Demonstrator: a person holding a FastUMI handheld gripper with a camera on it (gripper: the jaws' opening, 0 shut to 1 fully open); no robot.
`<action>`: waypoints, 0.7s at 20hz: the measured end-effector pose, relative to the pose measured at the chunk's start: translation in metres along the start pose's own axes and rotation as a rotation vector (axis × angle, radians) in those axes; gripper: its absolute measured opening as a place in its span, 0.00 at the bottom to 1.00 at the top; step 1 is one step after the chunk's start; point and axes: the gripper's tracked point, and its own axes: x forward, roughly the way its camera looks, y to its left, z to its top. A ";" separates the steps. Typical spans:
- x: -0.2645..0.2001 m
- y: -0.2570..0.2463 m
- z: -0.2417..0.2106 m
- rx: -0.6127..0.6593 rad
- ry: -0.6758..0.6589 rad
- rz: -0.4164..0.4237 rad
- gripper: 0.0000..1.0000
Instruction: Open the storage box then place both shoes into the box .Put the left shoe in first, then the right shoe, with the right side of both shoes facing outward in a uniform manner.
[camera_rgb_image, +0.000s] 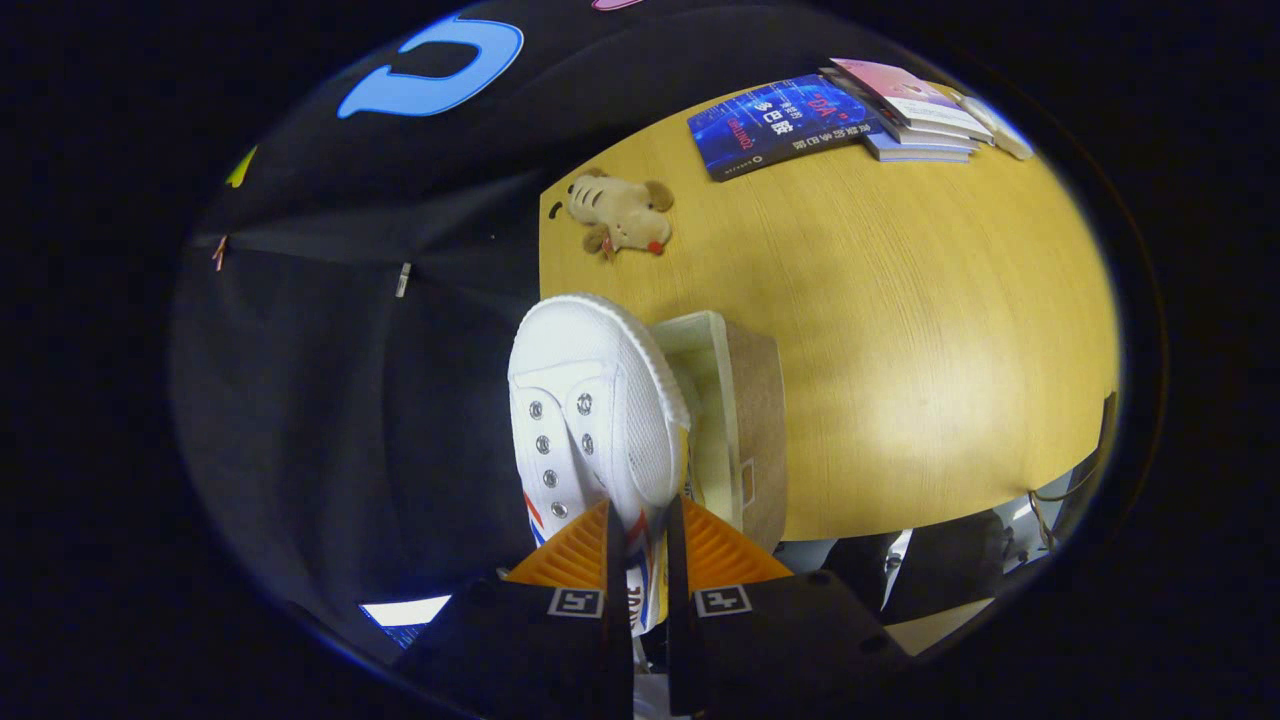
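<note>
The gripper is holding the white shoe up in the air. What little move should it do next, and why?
Probably carry the white shoe sideways over the open storage box and begin lowering it in. The gripper has both fingers pressed on the shoe's side, the shoe hangs beside the box rather than inside it, and the box looks empty from here.

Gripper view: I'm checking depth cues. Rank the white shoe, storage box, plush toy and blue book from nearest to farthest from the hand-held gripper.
1. White shoe, pinched in the hand-held gripper.
2. Storage box, just beside the shoe.
3. Plush toy, beyond on the table.
4. Blue book, at the far edge.
</note>
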 end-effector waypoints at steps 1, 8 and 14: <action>0.008 -0.003 -0.001 -0.011 0.006 -0.030 0.18; 0.040 -0.010 -0.001 -0.013 0.048 -0.105 0.30; 0.033 0.003 0.005 -0.011 0.032 -0.035 0.99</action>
